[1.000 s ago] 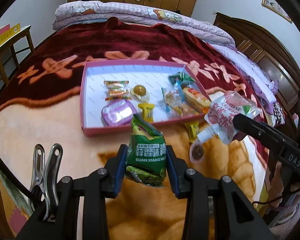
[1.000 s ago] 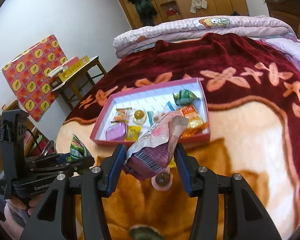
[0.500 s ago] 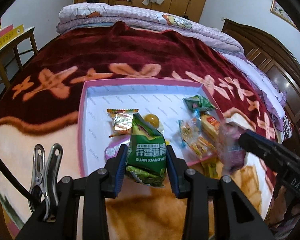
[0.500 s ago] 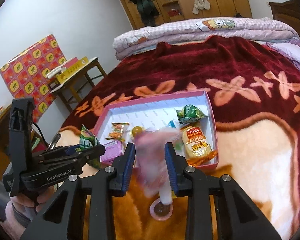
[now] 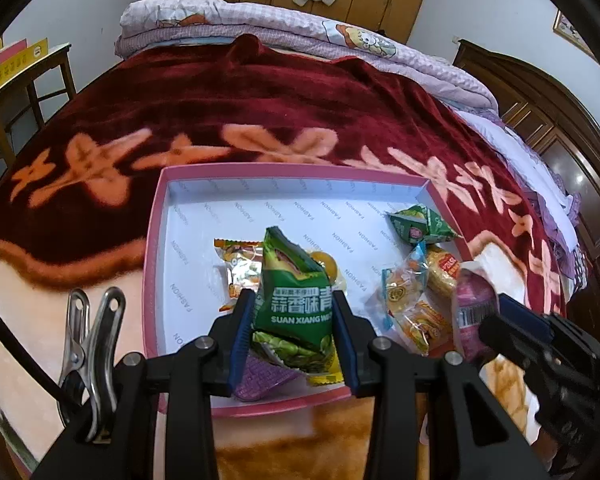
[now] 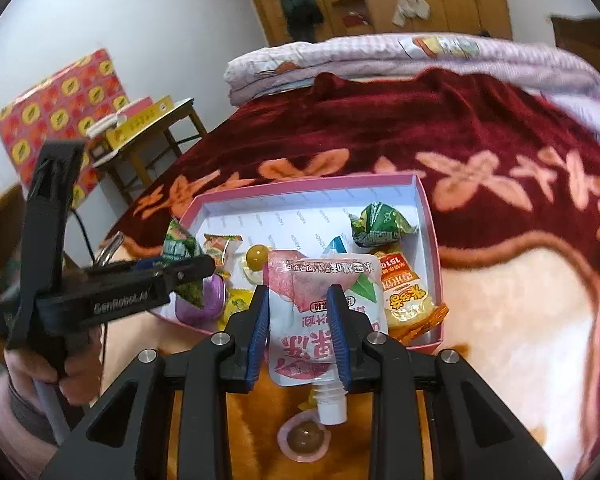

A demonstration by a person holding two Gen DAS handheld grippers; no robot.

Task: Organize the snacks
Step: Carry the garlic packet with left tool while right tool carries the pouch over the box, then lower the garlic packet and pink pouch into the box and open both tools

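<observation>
Left wrist view: left gripper [image 5: 294, 334] clamped on a green snack packet [image 5: 296, 300], held over the near part of the pink tray [image 5: 156, 264]. Already in the tray: orange wrapped sweet [image 5: 240, 264], round yellow jelly cup [image 5: 326, 264], purple packet [image 5: 260, 376], biscuit packs [image 5: 412, 296], green pouch [image 5: 420, 228], far right.

Right wrist view: right gripper [image 6: 298, 336], jaws lately closing then easing, pinches a pink spouted jelly pouch [image 6: 320, 320] at the tray's near edge. Unplaced: a small jelly cup [image 6: 304, 438] on the blanket [image 6: 520, 320], near side. Judged largely done; two held items and that cup remain.
</observation>
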